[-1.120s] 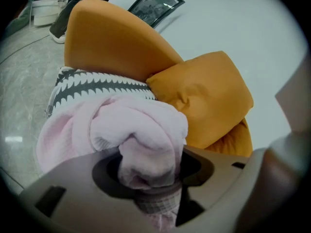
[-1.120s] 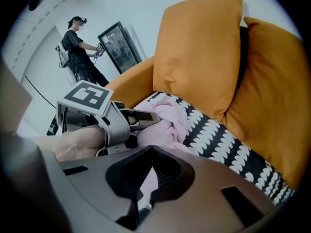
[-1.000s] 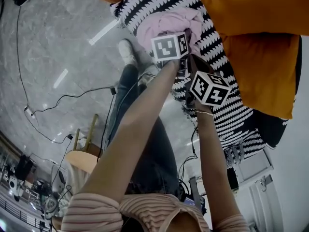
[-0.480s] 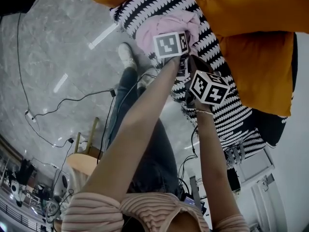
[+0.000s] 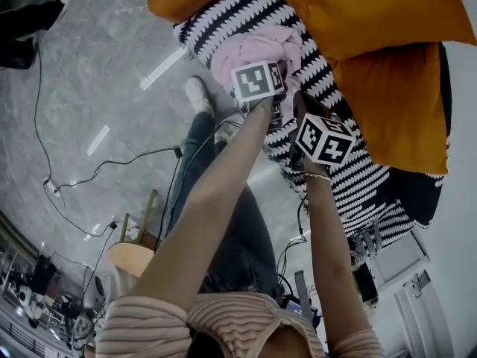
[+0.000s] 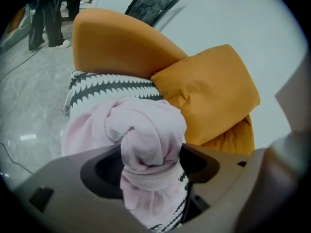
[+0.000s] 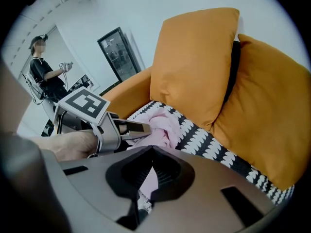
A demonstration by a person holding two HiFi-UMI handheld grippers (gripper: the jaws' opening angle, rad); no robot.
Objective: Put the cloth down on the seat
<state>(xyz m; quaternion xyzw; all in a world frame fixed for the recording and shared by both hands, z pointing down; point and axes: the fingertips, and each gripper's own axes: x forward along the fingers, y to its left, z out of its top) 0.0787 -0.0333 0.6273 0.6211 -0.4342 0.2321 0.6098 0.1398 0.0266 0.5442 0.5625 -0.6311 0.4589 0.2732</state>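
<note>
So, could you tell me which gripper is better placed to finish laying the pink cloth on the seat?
Left. The left gripper is opening its jaws with the cloth bunched between them, already resting on the patterned seat. The right gripper sits beside it with jaws together.

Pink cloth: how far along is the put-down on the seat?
Done: the pink cloth lies bunched on the black-and-white seat cover.
In hand: the left gripper is opening its jaws, with a fold of cloth loose between them. The right gripper looks shut on a pink strip.
Left: let go with both and pull clear.
</note>
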